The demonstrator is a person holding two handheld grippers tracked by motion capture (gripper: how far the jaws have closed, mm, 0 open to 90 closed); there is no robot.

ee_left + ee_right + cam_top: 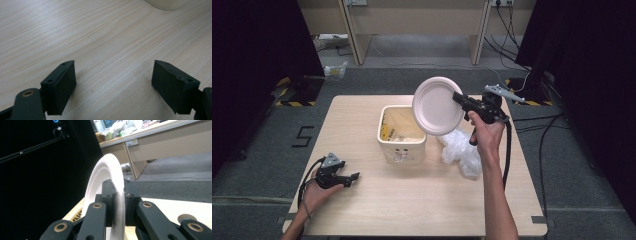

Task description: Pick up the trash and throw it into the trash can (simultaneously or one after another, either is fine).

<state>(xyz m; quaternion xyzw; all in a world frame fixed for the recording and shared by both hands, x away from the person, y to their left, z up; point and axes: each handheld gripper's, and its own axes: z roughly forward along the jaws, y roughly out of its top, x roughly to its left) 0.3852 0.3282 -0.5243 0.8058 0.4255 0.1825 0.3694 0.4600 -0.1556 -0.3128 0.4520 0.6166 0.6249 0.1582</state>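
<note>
The worktop (372,210) lies bare across its whole near strip and its left half, open for passage. Mid-worktop stands a cream bin (402,137), and a crumpled clear bag (460,152) lies just right of it. A white plate (438,106), clamped on edge in the right gripper (460,98), hangs tilted over the bin's right rim, partly covering its mouth. The left gripper (354,176), spread wide, rests near-left.

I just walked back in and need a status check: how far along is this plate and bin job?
Done: the right claw has the white plate clamped by its rim, lifted and tilted above the open bin, which already holds some yellowish stuff. In hand: the plate, apparently about to go in. Left: the crumpled plastic lies on the table beside the bin, and the left claw rests open near the table's front edge.
</note>
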